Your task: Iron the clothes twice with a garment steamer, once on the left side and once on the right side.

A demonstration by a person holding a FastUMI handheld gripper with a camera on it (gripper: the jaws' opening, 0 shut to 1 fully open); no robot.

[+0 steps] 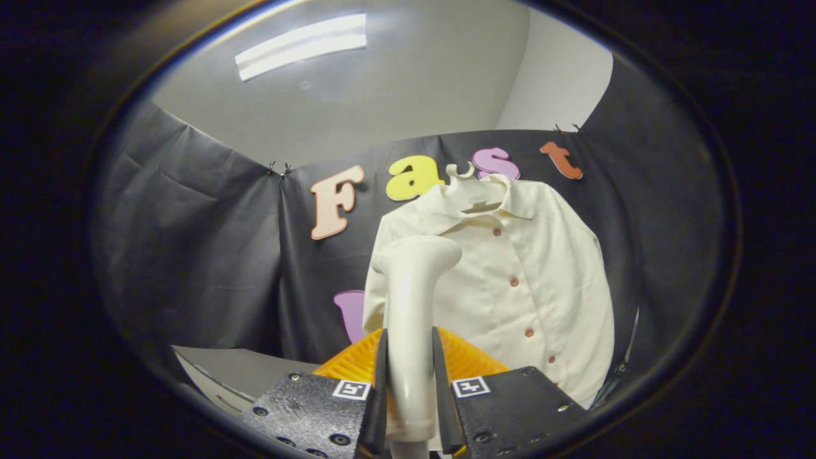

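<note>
Garment steamer (411,306) stands upright, clamped between the gripper (410,389) jaws; cream shirt (510,280) hangs beyond at one o'clock.

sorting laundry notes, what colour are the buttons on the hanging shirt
Reddish-brown buttons on a cream shirt, clearest in the gripper view.

A pale grey flat surface (236,373) shows low down, beside and just beyond the tongs (411,382), running back to the foot of the black cloth wall (191,242). Its near edge is straight and slightly lighter than its top. Whether anything lies directly on it cannot be told. The tongs are clamped with both fingers pressing on the smooth cream plastic handle of the garment steamer (411,306), which stands upright between them, above the surface and apart from it.
</note>
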